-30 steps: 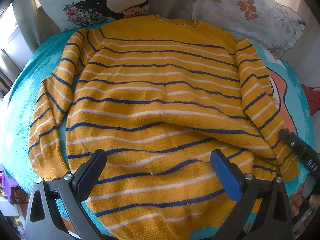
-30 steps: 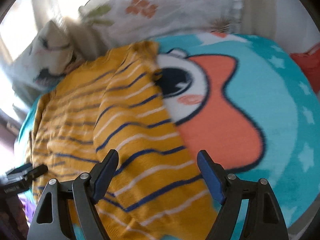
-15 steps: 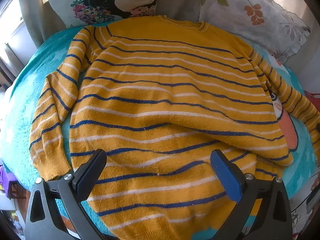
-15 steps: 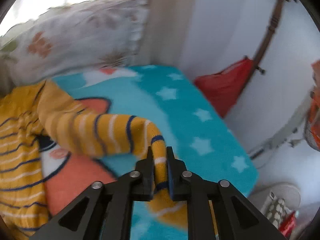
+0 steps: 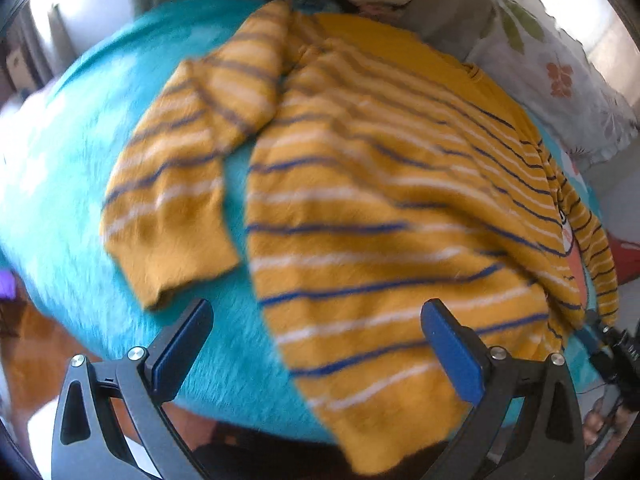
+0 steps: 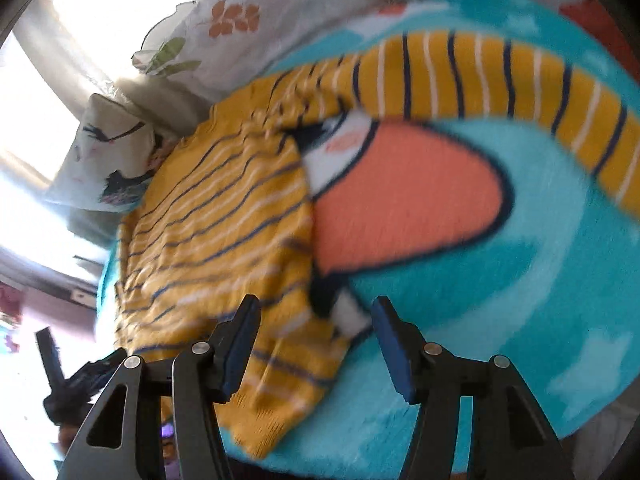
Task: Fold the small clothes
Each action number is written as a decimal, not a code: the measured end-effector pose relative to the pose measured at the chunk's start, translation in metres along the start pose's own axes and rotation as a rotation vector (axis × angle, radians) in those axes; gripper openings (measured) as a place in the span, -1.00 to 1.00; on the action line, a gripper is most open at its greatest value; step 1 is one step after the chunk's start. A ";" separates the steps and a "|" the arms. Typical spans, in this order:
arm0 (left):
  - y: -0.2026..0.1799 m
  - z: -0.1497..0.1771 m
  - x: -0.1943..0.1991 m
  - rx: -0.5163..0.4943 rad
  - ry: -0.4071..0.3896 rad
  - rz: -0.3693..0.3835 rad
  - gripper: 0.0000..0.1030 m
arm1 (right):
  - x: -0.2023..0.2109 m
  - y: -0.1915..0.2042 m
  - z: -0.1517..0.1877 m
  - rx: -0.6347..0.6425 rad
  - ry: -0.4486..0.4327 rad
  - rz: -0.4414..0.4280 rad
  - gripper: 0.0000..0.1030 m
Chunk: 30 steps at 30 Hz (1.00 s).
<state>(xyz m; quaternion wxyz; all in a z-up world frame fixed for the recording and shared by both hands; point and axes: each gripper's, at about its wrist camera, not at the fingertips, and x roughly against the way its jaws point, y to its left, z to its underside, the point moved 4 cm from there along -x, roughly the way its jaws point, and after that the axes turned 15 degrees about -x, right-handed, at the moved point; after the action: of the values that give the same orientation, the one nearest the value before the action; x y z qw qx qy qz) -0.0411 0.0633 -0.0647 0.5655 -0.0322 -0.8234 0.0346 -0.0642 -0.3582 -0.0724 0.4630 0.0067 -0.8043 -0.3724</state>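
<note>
A bed is carrying everything here. A fluffy teal blanket (image 5: pixel 72 184) with pale stars and a big cartoon face is covering the bed. The face is showing an orange shape (image 6: pixel 404 204) with a dark line around it, and a white and black eye.

A yellow sweater (image 5: pixel 384 216) with blue and white stripes is lying flat on the blanket. One sleeve (image 5: pixel 176 184) is lying beside the body, bent near the top, with a strip of teal showing between them. The other sleeve (image 6: pixel 500 76) is stretching out across the blanket, past the orange shape.

Two pillows are sitting at the far end of the bed. A flowered pillow (image 6: pixel 248 28) is resting by the sweater's neck, and another pillow (image 6: pixel 108 152) is sitting next to it.
</note>
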 end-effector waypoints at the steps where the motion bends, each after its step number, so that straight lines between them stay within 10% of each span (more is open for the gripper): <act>1: 0.002 0.006 -0.002 0.011 0.007 0.024 1.00 | -0.003 -0.001 0.004 -0.002 0.015 -0.004 0.21; 8: -0.030 0.020 -0.009 -0.021 0.012 0.246 0.99 | -0.024 0.022 0.030 0.085 0.041 0.027 0.27; 10: -0.039 0.019 -0.009 -0.060 0.021 0.198 0.58 | -0.029 0.031 0.033 0.128 0.034 0.046 0.17; 13: -0.036 0.013 -0.007 -0.106 0.051 0.097 -0.84 | -0.040 0.037 0.034 0.154 0.059 0.063 -0.72; 21: 0.007 0.037 0.023 -0.043 0.093 0.075 -0.85 | -0.014 0.025 0.065 0.179 0.227 -0.036 -0.78; 30: 0.004 0.049 0.038 -0.141 0.102 -0.092 -0.52 | -0.005 -0.015 0.114 0.278 0.344 0.134 -0.77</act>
<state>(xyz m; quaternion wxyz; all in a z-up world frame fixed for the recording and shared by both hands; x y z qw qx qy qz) -0.1001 0.0701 -0.0472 0.6041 -0.0359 -0.7944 -0.0509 -0.1516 -0.2999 -0.1187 0.6116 0.0804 -0.7558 -0.2197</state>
